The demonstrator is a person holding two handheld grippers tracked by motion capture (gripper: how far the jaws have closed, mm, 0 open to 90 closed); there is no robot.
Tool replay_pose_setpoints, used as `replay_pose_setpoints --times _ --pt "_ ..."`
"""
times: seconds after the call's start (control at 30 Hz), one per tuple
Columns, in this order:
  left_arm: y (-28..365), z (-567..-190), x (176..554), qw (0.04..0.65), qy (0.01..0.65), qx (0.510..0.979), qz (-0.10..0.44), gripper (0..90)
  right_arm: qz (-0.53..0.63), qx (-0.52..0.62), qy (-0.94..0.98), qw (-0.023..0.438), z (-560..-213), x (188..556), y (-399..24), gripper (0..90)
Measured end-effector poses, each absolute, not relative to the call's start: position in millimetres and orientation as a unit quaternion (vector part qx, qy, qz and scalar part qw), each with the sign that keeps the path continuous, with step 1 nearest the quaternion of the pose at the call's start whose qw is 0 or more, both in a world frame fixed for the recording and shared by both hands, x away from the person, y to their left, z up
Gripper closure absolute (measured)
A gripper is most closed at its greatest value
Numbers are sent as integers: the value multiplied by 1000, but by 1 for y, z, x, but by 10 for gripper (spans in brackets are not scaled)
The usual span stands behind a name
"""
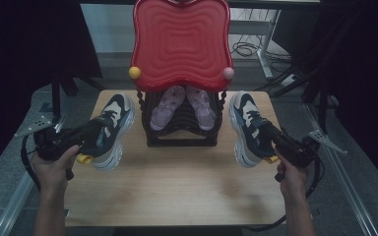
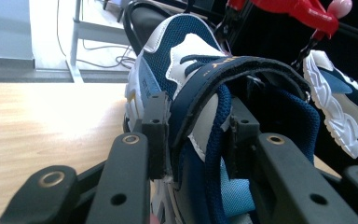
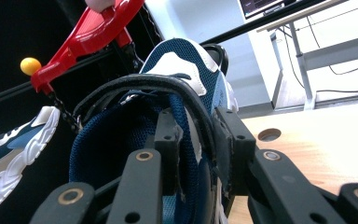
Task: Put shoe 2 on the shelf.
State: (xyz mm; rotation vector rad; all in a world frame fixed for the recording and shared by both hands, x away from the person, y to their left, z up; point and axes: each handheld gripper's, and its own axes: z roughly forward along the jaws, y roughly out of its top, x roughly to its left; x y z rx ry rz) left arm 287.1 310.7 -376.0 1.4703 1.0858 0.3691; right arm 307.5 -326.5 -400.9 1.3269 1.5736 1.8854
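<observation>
Two matching navy, white and grey sneakers flank a rack on the wooden table [image 1: 177, 187]. The left sneaker [image 1: 120, 110] is tilted, and my left gripper [image 1: 92, 132] is shut on its collar. In the left gripper view my left gripper [image 2: 198, 135] has one pad outside and one inside the sneaker [image 2: 177, 51], pinching the side wall and strap. The right sneaker [image 1: 242, 115] is held the same way by my right gripper [image 1: 267, 132]. In the right gripper view my right gripper [image 3: 198, 135] clamps the sneaker's collar [image 3: 177, 60]. Both shoes look slightly raised off the tabletop.
Between the shoes stands a black rack [image 1: 182, 137] holding a pair of translucent pink sandals [image 1: 202, 105]. It has a red wavy top [image 1: 181, 44] with a yellow ball [image 1: 134, 73] and a pink ball [image 1: 228, 73] at its corners. Cables and desk legs lie beyond the table.
</observation>
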Motion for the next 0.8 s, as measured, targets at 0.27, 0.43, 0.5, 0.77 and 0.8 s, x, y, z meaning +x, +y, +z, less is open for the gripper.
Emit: replay_pose_setpoints --times 0.27,0.43,0.5,0.77,0.8 --pt "310 -367 301 607 469 620 164 672 675 473 537 178 -390 320 -326 724" --pt "311 -364 309 604 471 621 167 673 680 474 532 173 -389 326 -325 723" --pt "313 -361 311 602 473 620 169 674 681 475 529 174 -385 329 -323 723" --pt "317 -356 314 608 477 610 176 674 687 467 525 185 -370 332 -323 723" --pt "317 -356 314 608 477 610 176 674 688 466 524 185 -369 332 -322 723"
